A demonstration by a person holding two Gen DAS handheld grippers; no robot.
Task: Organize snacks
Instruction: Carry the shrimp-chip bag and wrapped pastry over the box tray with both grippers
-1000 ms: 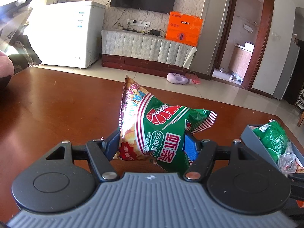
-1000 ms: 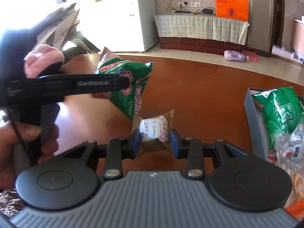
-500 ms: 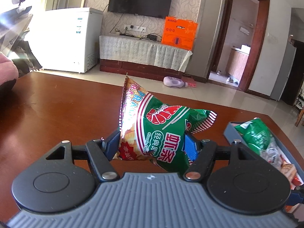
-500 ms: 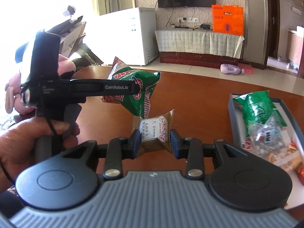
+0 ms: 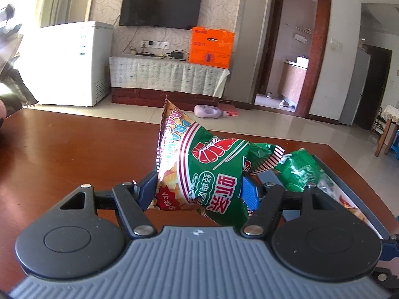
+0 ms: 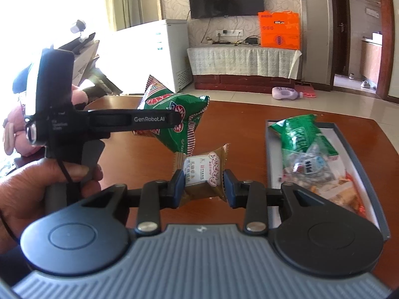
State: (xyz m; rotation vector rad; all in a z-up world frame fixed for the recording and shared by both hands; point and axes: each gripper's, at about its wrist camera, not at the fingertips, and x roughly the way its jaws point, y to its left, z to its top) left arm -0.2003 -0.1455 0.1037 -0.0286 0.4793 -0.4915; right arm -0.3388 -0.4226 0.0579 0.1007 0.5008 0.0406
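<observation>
Mid-carry: the left gripper (image 5: pixel 199 189) clamps a puffy green prawn-cracker bag (image 5: pixel 207 169), the right gripper (image 6: pixel 203 186) a small brown wrapped cake (image 6: pixel 203 174), and next both need lowering into the grey snack-filled tray (image 6: pixel 354 149) at three o'clock.

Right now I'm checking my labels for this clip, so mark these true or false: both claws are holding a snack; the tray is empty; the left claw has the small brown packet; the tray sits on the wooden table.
1. Both claws hold a snack. True: the left claw grips the green chip bag and the right claw grips the small brown packet.
2. The tray is empty. False: it already holds several snacks.
3. The left claw has the small brown packet. False: it has the green chip bag.
4. The tray sits on the wooden table. True.
</observation>
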